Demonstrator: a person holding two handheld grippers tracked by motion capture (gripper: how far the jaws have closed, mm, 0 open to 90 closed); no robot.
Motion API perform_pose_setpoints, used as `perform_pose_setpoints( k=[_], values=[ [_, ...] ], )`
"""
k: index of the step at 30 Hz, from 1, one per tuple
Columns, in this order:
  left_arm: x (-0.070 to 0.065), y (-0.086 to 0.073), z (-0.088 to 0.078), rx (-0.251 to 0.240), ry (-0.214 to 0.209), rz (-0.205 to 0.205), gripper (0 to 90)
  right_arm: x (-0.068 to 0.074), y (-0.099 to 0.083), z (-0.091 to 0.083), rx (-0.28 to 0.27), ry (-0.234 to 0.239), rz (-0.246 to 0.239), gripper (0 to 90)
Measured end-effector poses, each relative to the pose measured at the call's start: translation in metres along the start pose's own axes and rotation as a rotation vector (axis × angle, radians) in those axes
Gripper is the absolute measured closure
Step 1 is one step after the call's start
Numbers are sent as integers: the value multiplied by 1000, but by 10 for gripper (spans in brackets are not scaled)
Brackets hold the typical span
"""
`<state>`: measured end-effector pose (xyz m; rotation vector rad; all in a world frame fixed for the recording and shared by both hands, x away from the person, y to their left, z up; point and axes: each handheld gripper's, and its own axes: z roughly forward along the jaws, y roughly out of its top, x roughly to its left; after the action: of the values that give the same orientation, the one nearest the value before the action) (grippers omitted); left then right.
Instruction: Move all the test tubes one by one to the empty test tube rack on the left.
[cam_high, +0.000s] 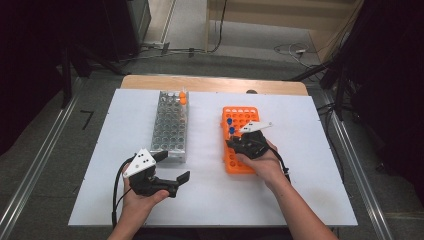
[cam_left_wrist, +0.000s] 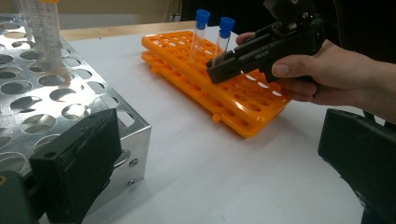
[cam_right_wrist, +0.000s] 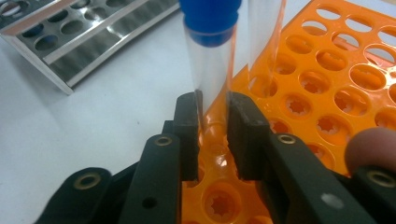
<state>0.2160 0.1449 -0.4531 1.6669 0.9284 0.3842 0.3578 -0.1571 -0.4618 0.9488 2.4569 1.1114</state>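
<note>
An orange tube rack (cam_high: 243, 114) lies right of centre on the white table, with two blue-capped clear tubes standing in it. My right gripper (cam_high: 234, 142) is shut on the lower part of the nearer blue-capped tube (cam_right_wrist: 212, 60), both pads pressed against its wall just above the rack's holes (cam_right_wrist: 336, 84). The second tube (cam_right_wrist: 266, 32) stands right behind it. From the left gripper view, the right gripper (cam_left_wrist: 219, 70) clamps the tube (cam_left_wrist: 224, 39) from the side. My left gripper (cam_high: 174, 166) rests open by the metal rack's near corner, nothing between its jaws.
A silver metal rack (cam_high: 170, 127) with many holes stands left of centre; orange-capped tubes (cam_high: 182, 97) sit at its far end. The table's front edge runs just behind the hands. Cables and dark stands surround the table on the floor.
</note>
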Motion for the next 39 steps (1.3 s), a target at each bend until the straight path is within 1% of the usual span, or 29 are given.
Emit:
perform_pose_setpoints(
  k=[3,4,5,10,12,15,17,18,19,21,24,26,27,29,31,36,38,39],
  values=[
    [0,0,1,-1,-3,1,0,0,-1,-1,-3,-1,2,750],
    [0,0,1,-2,-6,2,0,-1,-2,-3,-19,5,8,752],
    [0,0,2,-2,-6,3,0,-1,-2,-3,-19,5,8,752],
    [-1,1,4,0,-8,-1,0,-2,-3,-12,-90,5,7,753],
    [-2,2,5,-2,-7,-1,0,-3,-3,-18,-120,0,13,753],
    [-3,3,7,-1,-17,2,0,-5,-1,-30,-167,7,21,753],
    [-3,5,10,-1,-21,5,0,-5,0,-39,-186,10,19,753],
    [-4,6,11,1,-25,5,0,-4,1,-47,-201,16,17,753],
    [-5,7,13,1,-29,9,0,-4,1,-47,-201,16,17,753],
    [-8,9,16,1,-39,16,0,-2,1,-54,-208,26,13,753],
    [-13,12,20,5,-53,30,3,3,-2,-63,-215,39,5,753],
    [-16,14,23,7,-65,33,16,8,-8,-71,-216,60,-4,753],
    [-18,16,24,5,-71,36,16,8,-8,-71,-216,60,-4,753],
    [-21,18,27,6,-89,48,29,13,-12,-75,-213,70,-11,753],
    [-25,20,31,1,-123,52,55,17,-18,-79,-213,82,-15,753],
    [-38,26,41,2,-218,76,179,32,-33,-84,-198,123,-30,753],
    [-43,27,46,4,-248,78,222,39,-38,-85,-187,142,-35,753],
    [-45,27,48,6,-261,81,237,43,-40,-85,-175,145,-49,754]
  ],
)
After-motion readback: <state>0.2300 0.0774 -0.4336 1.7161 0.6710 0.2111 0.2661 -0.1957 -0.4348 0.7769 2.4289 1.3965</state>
